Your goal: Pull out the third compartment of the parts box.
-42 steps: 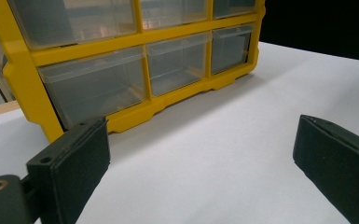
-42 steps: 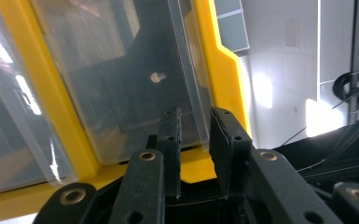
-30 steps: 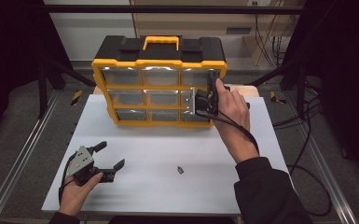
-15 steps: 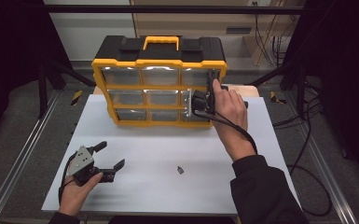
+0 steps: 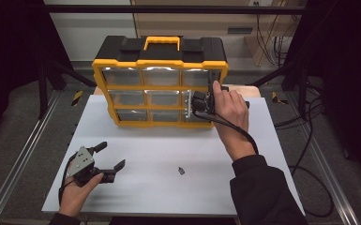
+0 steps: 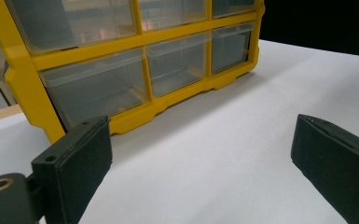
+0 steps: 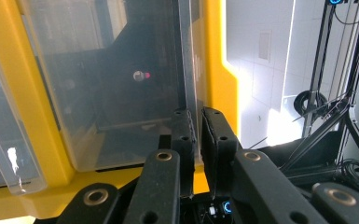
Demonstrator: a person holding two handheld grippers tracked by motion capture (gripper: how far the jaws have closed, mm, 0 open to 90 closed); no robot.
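Note:
A yellow organiser (image 5: 159, 84) with a black top and clear drawers stands upright at the back of the white table (image 5: 169, 150). My right gripper (image 5: 198, 102) is at its right column, at the middle drawer (image 5: 191, 97). In the right gripper view the jaws (image 7: 196, 114) have just been closing and are shut on the clear upright lip (image 7: 189, 70) of that drawer (image 7: 112, 84). My left gripper (image 5: 111, 155) rests on the table at the front left, held by a hand. It is open, with nothing between its jaws (image 6: 200, 135), and it faces the organiser (image 6: 121, 46).
A small dark part (image 5: 181, 170) lies loose on the table in front of the right forearm. Black frame posts and cables stand at the table's right side (image 5: 309, 117). Metal rails run along both sides (image 5: 23, 154).
The right hand's fingers have curled in a little at the drawer. The left gripper and the organiser have not moved.

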